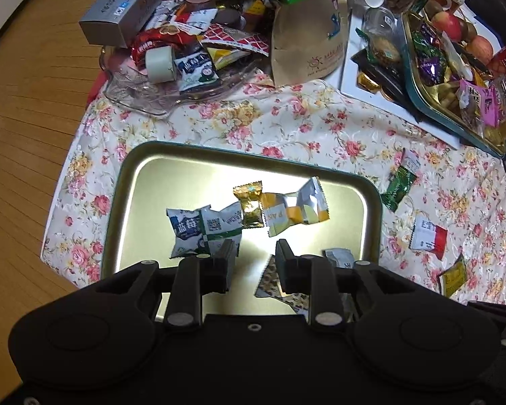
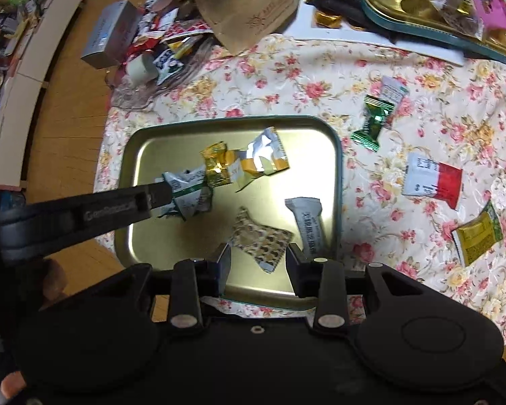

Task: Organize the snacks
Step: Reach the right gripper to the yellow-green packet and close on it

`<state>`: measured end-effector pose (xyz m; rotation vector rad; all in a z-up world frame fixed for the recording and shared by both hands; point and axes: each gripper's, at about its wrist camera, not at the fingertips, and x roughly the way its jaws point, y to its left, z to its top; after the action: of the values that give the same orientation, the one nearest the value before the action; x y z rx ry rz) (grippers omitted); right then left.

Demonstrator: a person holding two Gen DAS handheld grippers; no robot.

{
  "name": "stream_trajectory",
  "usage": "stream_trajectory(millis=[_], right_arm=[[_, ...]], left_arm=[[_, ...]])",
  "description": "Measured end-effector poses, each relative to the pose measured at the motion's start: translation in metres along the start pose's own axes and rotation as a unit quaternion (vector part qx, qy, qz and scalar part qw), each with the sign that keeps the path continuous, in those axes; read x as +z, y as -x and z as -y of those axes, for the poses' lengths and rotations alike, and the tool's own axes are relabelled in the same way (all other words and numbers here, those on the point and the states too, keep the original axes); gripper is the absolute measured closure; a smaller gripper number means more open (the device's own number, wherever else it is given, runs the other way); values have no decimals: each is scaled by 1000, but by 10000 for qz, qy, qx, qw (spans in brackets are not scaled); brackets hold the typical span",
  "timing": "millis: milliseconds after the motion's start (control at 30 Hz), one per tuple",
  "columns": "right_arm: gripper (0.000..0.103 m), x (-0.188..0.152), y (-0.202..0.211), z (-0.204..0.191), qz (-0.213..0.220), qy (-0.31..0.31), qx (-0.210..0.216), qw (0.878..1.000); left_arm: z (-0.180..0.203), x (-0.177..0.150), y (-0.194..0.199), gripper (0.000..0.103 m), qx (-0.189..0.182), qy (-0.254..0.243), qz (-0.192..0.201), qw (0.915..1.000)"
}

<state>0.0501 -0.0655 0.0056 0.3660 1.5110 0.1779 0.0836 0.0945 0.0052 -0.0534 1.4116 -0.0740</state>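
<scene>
A gold tray [image 1: 185, 182] [image 2: 158, 155] lies on the flowered cloth. It holds a blue-white packet [image 1: 185, 229], a white-green packet [image 1: 219, 226] [image 2: 192, 192], a gold candy [image 1: 251, 204] [image 2: 216, 165], a yellow-silver packet [image 1: 295, 207] [image 2: 263, 158], a grey packet [image 2: 308, 222] and a brown patterned packet [image 2: 259, 236]. My left gripper [image 1: 254, 253] hangs open over the tray with nothing between its fingers; one finger [image 2: 151, 199] shows above the white-green packet. My right gripper [image 2: 258, 253] is open above the patterned packet, which lies flat.
Loose on the cloth to the right are a green candy [image 2: 372, 123], a red-white packet [image 2: 433, 180] and a yellow-green packet [image 2: 479, 234]. Behind stand a glass dish [image 1: 135, 94] piled with snacks, a grey box [image 1: 121, 6], a paper bag [image 1: 307, 40] and a teal tin [image 1: 455, 125].
</scene>
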Motion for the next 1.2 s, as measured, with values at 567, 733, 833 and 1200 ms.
stream_trajectory(millis=[567, 733, 833, 1200], right_arm=[[64, 1, -4, 11, -7, -86, -550, 9984], [64, 0, -8, 23, -42, -185, -741, 9971], [64, 0, -9, 35, -92, -308, -806, 9962], [64, 6, 10, 119, -2, -1313, -912, 9871]], left_arm=[[25, -8, -13, 67, 450, -589, -123, 9972], [32, -9, -14, 67, 487, -671, -158, 9964], [40, -11, -14, 67, 526, -770, -137, 9955], [73, -15, -12, 67, 463, -1056, -75, 9933]])
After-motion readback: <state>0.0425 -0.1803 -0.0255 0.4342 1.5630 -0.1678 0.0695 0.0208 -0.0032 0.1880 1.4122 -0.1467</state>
